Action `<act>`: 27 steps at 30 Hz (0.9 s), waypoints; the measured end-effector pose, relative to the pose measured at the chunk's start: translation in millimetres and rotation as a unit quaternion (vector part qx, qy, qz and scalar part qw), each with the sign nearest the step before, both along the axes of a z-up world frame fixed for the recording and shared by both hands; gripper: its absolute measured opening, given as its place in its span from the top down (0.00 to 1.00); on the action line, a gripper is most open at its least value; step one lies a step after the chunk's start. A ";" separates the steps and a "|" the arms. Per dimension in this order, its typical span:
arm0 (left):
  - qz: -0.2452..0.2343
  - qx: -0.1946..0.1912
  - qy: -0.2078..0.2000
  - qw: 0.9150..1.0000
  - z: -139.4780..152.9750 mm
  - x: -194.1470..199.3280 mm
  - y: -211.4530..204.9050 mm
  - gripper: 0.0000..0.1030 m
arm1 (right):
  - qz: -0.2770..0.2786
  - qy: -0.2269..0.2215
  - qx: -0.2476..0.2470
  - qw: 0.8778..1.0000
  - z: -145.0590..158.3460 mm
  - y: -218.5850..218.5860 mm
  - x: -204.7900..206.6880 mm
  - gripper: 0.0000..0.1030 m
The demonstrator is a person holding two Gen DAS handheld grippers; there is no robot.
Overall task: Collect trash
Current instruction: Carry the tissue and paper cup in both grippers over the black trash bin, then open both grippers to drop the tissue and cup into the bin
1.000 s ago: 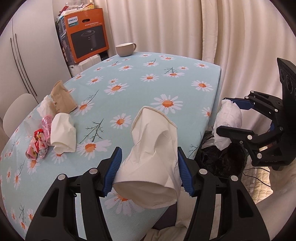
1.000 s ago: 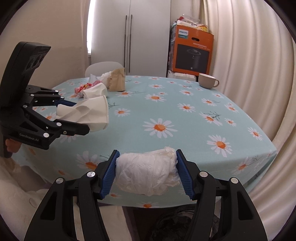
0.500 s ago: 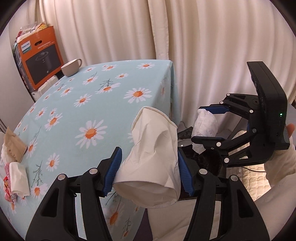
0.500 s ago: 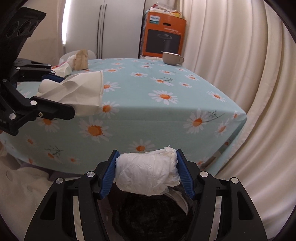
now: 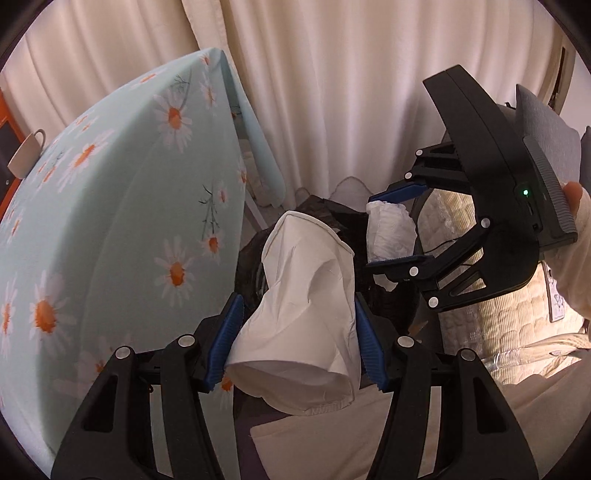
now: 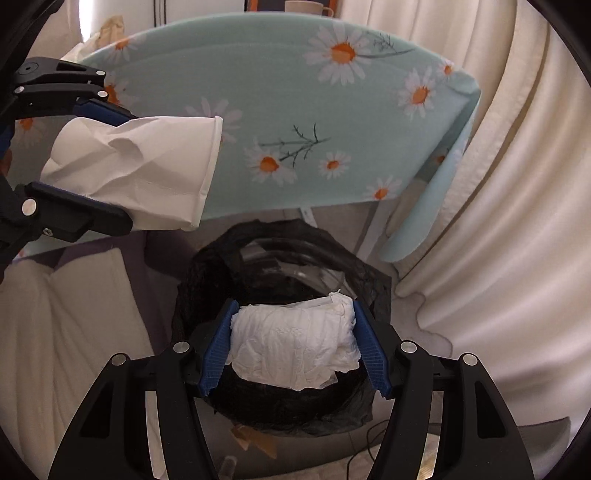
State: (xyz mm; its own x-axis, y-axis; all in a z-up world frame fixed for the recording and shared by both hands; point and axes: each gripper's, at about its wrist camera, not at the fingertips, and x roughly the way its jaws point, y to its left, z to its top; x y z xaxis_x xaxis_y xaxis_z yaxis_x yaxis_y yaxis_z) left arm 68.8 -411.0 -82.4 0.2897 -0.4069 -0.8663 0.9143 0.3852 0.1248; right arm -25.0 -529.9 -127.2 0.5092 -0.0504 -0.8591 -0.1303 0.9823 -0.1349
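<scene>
My left gripper (image 5: 297,338) is shut on a crushed white paper cup (image 5: 306,302), held beside the table edge above the bin; it also shows in the right wrist view (image 6: 136,170). My right gripper (image 6: 293,349) is shut on a crumpled white tissue wad (image 6: 293,347), directly over the open mouth of a bin lined with a black bag (image 6: 273,266). In the left wrist view the right gripper (image 5: 395,227) holds the wad (image 5: 388,232) over the same bin (image 5: 251,266).
The table with a light-blue daisy cloth (image 6: 280,122) hangs just behind the bin; a cup (image 5: 26,151) stands on its far end. Cream curtains (image 6: 517,184) are at the right. More trash (image 6: 107,29) lies at the table's far left. A cushion (image 6: 74,314) is left of the bin.
Both grippers swung down and away from the tabletop to the bin beside the table, each still holding its trash. The right gripper now hangs over the bin mouth.
</scene>
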 end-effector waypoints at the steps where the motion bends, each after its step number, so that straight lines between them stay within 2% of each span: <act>1: -0.005 0.010 0.006 1.000 -9.5 1.3 -4.2 0.42 | 0.001 0.005 0.005 1.000 -6.7 -2.4 0.1 0.43; 6: -0.023 0.038 0.041 0.998 -48.5 8.5 -16.6 0.42 | -0.009 0.050 0.021 0.998 -41.5 -16.1 11.1 0.43; 11: -0.034 0.081 0.029 0.996 -91.7 10.3 -33.1 0.42 | -0.023 0.088 0.032 0.995 -70.0 -30.0 21.4 0.43; 14: -0.047 0.098 0.049 0.993 -111.8 12.3 -37.7 0.41 | -0.023 0.113 0.018 0.993 -83.4 -32.9 26.7 0.43; 16: -0.060 0.107 0.063 0.991 -120.6 12.8 -38.8 0.29 | -0.006 0.129 -0.017 0.991 -85.2 -28.9 26.6 0.41; 17: -0.066 0.110 0.062 0.990 -121.8 12.5 -38.9 0.19 | 0.001 0.135 -0.030 0.990 -87.3 -29.8 26.5 0.36; 20: -0.086 0.103 0.042 0.990 -120.3 1.6 -35.5 0.13 | 0.015 0.140 -0.037 0.989 -77.2 -31.9 23.6 0.21; 22: -0.089 0.098 0.038 0.990 -118.6 -2.5 -36.8 0.09 | 0.019 0.136 -0.043 0.990 -73.0 -36.9 20.4 0.17; 27: -0.083 0.079 0.050 0.992 -110.0 -2.2 -36.7 0.09 | 0.013 0.125 -0.053 0.991 -62.2 -40.8 20.1 0.16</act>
